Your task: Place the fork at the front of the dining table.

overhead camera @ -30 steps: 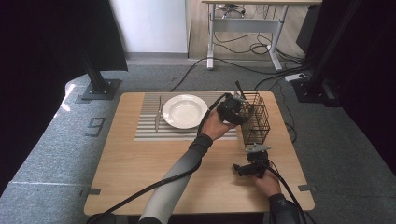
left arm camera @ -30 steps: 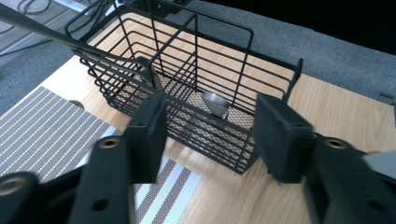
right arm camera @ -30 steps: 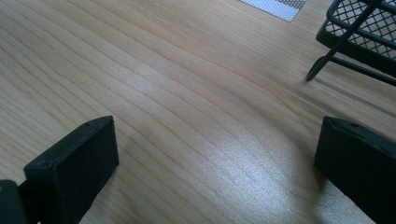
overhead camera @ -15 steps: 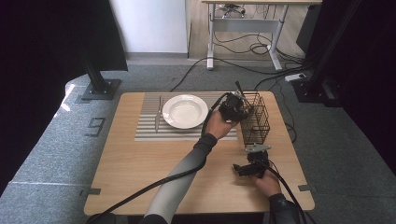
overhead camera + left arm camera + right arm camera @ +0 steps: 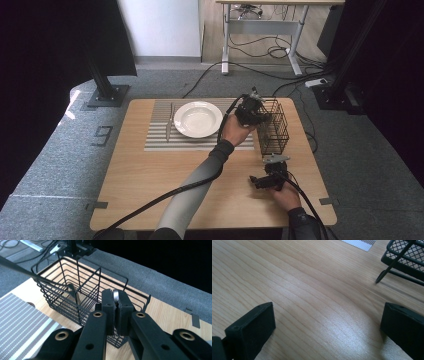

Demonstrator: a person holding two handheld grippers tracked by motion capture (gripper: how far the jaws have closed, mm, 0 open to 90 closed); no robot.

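Note:
A black wire basket (image 5: 275, 132) stands at the table's right. My left gripper (image 5: 251, 112) is held at the basket's left rim, shut on a silvery metal piece (image 5: 115, 293) whose rounded end shows between the jaws; the rest of it is hidden. In the left gripper view the gripper (image 5: 115, 302) points down over the basket (image 5: 53, 293). A dark utensil (image 5: 73, 293) leans inside it, handle sticking out. My right gripper (image 5: 256, 181) rests low near the table's front right. Its jaws (image 5: 327, 317) are open wide over bare wood.
A white plate (image 5: 197, 119) sits on a striped placemat (image 5: 160, 140), with a piece of cutlery (image 5: 170, 122) lying to its left. The basket's corner (image 5: 404, 257) lies just beyond the right gripper. Cables trail from both grippers across the table's front half.
My left gripper has edged slightly toward the far side at the basket's rim, still shut. The right gripper has not moved.

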